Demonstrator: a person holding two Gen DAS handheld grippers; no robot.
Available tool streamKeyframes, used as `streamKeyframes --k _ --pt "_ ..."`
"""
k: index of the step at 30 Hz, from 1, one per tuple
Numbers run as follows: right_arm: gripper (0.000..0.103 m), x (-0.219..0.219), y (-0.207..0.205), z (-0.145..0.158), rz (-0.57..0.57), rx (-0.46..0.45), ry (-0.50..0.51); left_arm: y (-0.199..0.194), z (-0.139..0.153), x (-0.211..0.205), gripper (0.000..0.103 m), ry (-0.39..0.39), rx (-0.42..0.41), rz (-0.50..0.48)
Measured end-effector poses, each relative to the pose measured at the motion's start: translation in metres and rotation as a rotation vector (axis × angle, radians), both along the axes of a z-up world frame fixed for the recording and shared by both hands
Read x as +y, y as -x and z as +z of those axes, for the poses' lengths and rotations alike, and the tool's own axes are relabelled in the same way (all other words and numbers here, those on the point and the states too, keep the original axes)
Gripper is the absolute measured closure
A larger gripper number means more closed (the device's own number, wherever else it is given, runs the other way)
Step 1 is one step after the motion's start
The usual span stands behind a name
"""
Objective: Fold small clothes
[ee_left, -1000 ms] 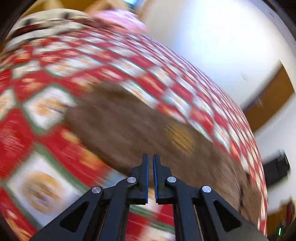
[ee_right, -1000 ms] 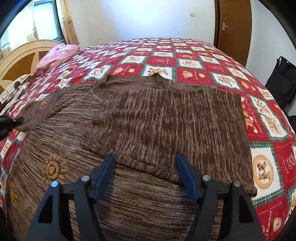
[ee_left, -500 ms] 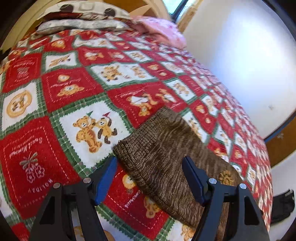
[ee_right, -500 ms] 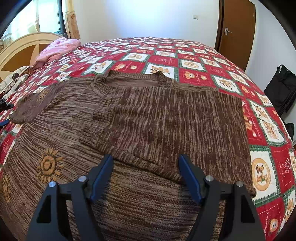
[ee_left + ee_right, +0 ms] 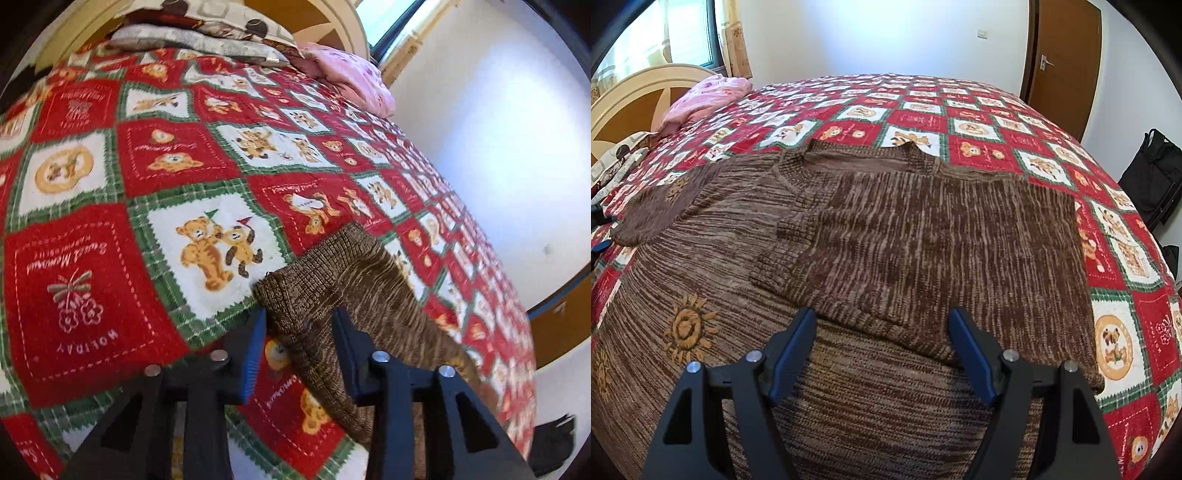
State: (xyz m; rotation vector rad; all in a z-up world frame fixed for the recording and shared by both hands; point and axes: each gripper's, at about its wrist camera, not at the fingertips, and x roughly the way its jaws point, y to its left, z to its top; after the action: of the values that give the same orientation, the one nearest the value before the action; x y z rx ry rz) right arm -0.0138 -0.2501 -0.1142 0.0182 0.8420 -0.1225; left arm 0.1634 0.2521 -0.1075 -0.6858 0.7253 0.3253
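On the quilt [image 5: 979, 122]: left gripper [image 5: 299, 332], spread, straddles the sleeve cuff [image 5: 295, 295]; only right view shows whole sweater [image 5: 886, 240], right gripper [image 5: 882, 336] spread; door [image 5: 1063, 55] behind.

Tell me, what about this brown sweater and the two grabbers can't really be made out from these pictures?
- Left wrist view: the sleeve cuff sits between the open left gripper fingers; whether they touch it is unclear.
- Right wrist view: the sweater hem is cut off by the bottom edge and by the open right gripper.
- Right wrist view: the sleeve already folded across the chest hides the knit under it.
- The bedspread lettering is too small to read there.
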Motion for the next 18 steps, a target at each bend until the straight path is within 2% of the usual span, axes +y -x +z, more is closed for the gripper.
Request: streamKeyframes --k 1,2,3,4,6,9,12,16,18 --pt "0.025 0.0 0.0 0.0 -0.001 -0.001 0.0 -0.002 0.001 -0.002 0.066 -0.015 -0.001 -0.006" --pt "0.025 0.0 0.0 0.0 -0.001 -0.001 0.0 -0.003 0.001 -0.003 0.071 -0.024 -0.002 -0.007" --pt "0.024 0.0 0.0 0.0 -0.001 -0.001 0.0 -0.004 0.0 -0.002 0.088 -0.028 -0.001 -0.001" --pt "0.024 0.0 0.0 0.0 -0.001 -0.001 0.0 -0.004 -0.001 -0.001 0.094 -0.026 -0.001 0.009" --pt "0.024 0.0 0.0 0.0 -0.001 -0.001 0.0 -0.004 -0.004 0.002 0.095 0.0 -0.022 0.003" --pt "0.024 0.0 0.0 0.0 -0.001 -0.002 -0.003 -0.007 0.002 -0.003 0.096 -0.043 -0.036 -0.038" --pt "0.024 0.0 0.0 -0.001 -0.001 -0.005 -0.011 -0.007 0.013 -0.011 0.096 -0.052 -0.068 -0.067" --pt "0.024 -0.003 0.001 0.0 0.0 -0.013 -0.029 -0.004 0.04 -0.041 0.096 -0.098 -0.139 -0.147" --pt "0.024 -0.003 0.001 0.0 0.0 -0.015 -0.033 0.001 0.058 -0.071 0.096 -0.129 -0.196 -0.23"
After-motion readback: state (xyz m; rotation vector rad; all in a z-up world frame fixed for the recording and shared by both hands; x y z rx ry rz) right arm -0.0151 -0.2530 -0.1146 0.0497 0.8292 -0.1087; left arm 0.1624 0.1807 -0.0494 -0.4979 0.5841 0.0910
